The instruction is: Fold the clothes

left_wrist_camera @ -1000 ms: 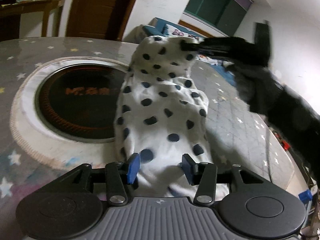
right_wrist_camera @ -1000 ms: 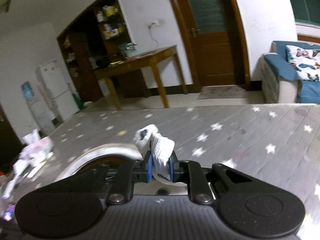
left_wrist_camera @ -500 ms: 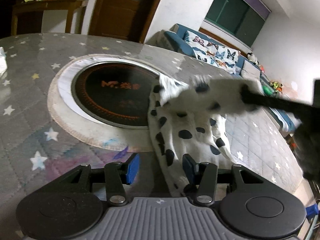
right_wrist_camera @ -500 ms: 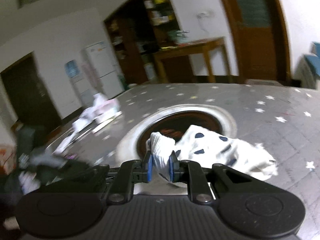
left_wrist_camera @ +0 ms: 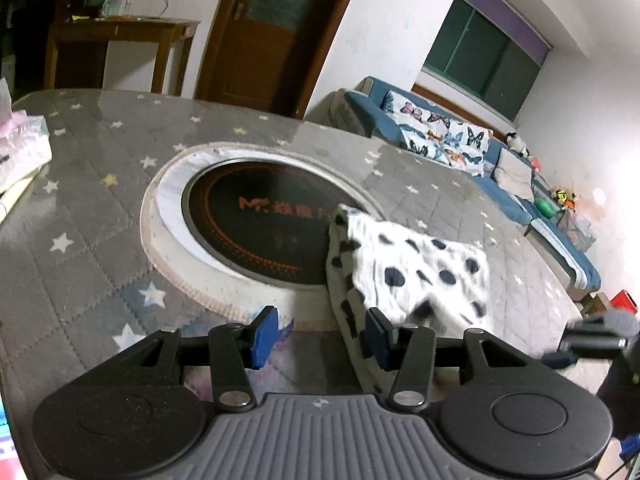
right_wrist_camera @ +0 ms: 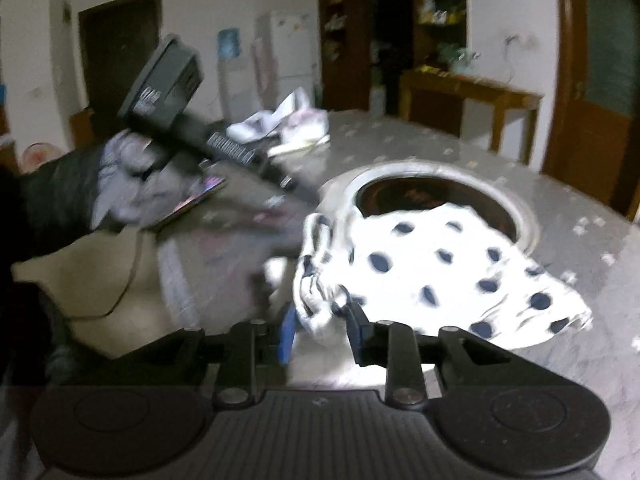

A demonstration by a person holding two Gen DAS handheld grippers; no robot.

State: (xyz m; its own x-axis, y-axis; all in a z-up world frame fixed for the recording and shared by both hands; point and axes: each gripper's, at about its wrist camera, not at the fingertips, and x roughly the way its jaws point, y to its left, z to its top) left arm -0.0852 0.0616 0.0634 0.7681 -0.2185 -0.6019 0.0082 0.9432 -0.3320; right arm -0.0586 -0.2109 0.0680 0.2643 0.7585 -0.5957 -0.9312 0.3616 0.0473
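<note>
**On the star-print table: spotted cloth folded**

Left gripper (left_wrist_camera: 322,336): jaws apart, empty, over grey table cover (left_wrist_camera: 80,264). Spotted garment (left_wrist_camera: 412,272) lies doubled beside the round burner (left_wrist_camera: 256,224), overlapping its rim. Right gripper (right_wrist_camera: 322,330): jaws apart, garment's bunched edge between them.

Star-print table (left_wrist_camera: 100,216) bears a polka-dot garment (left_wrist_camera: 416,276) and round cooktop (left_wrist_camera: 264,224).

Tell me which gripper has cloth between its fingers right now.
The right gripper: a bunched edge of the polka-dot garment sits between its fingers. The left gripper is open over bare tablecloth.
</note>
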